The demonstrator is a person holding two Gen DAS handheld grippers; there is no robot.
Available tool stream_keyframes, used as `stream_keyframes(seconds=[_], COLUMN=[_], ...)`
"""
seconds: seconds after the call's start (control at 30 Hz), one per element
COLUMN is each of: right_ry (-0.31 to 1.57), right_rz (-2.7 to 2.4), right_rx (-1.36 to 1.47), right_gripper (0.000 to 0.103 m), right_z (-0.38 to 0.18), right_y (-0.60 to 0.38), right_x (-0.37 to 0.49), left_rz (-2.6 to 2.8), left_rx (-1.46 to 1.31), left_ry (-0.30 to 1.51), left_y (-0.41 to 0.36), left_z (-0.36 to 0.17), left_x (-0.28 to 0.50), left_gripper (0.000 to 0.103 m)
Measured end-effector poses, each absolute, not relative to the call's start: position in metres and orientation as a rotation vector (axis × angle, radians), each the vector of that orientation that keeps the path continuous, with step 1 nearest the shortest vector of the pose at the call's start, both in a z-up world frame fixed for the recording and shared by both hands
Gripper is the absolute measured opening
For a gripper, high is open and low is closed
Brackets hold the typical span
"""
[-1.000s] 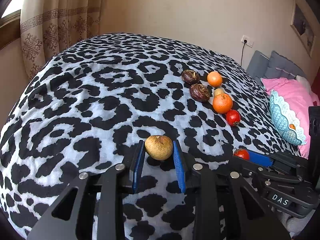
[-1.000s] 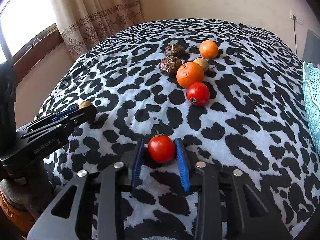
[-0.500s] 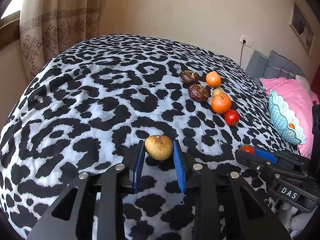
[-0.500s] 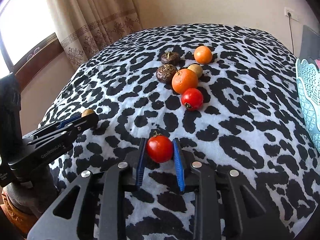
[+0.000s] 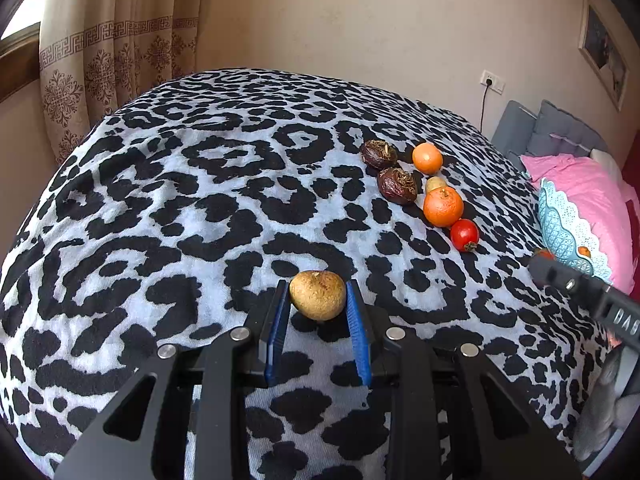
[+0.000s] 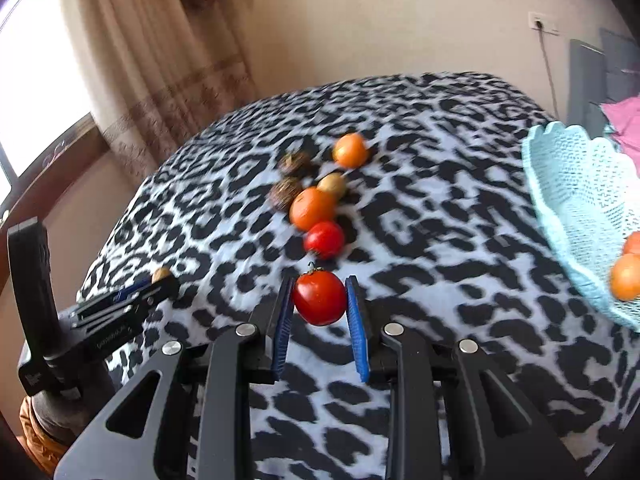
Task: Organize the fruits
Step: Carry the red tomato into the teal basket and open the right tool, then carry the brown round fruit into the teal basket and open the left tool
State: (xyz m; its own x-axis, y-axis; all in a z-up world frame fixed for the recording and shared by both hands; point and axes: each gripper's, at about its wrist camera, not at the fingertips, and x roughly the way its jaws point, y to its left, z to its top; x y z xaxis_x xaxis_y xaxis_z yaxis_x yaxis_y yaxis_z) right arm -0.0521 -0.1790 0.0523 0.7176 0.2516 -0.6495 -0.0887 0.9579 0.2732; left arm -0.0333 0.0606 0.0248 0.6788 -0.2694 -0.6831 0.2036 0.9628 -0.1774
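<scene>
My left gripper [image 5: 318,295] is shut on a tan-brown round fruit [image 5: 318,295], low over the leopard-print bedspread [image 5: 180,208]. My right gripper [image 6: 319,298] is shut on a red tomato [image 6: 319,298], lifted off the bed; it also shows at the right edge of the left wrist view as the right gripper [image 5: 544,266]. A row of fruit lies farther back: two dark wrinkled fruits [image 5: 397,185], two oranges [image 5: 443,207], a small tan fruit [image 5: 435,183] and a second tomato [image 5: 464,235]. A light blue lattice bowl [image 6: 576,200] on the right holds oranges [image 6: 626,276].
Pink pillow [image 5: 580,184] and grey cushions [image 5: 560,128] lie beyond the bowl. A curtain [image 5: 112,60] and window fill the left side. A wall socket [image 5: 492,80] with a cable is on the back wall. The bed's left half is bare bedspread.
My right gripper has risen with the tomato and swung right toward the blue bowl, which now fills more of its view. The left gripper and its fruit have stayed put.
</scene>
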Motion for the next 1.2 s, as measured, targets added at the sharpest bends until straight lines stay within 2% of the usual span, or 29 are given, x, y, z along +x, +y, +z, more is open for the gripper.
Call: stream_keyframes(seconds=[0.57,1.2], right_ry=[0.611,0.617], right_rz=[-0.018,-0.194], right_rx=[0.318,0.377], right_gripper=[0.027,0.028], right_z=[0.085,0.062], right_y=[-0.266,-0.322], right_x=[-0.077,-0.09], left_rz=[-0.259,-0.23], left_rx=[-0.079,-0.045], left_ry=[0.785,0.792], left_y=[0.06,0.056], left_z=[0.023,0.022], left_x=[-0.032,-0.032], left_gripper=[0.029,0.029])
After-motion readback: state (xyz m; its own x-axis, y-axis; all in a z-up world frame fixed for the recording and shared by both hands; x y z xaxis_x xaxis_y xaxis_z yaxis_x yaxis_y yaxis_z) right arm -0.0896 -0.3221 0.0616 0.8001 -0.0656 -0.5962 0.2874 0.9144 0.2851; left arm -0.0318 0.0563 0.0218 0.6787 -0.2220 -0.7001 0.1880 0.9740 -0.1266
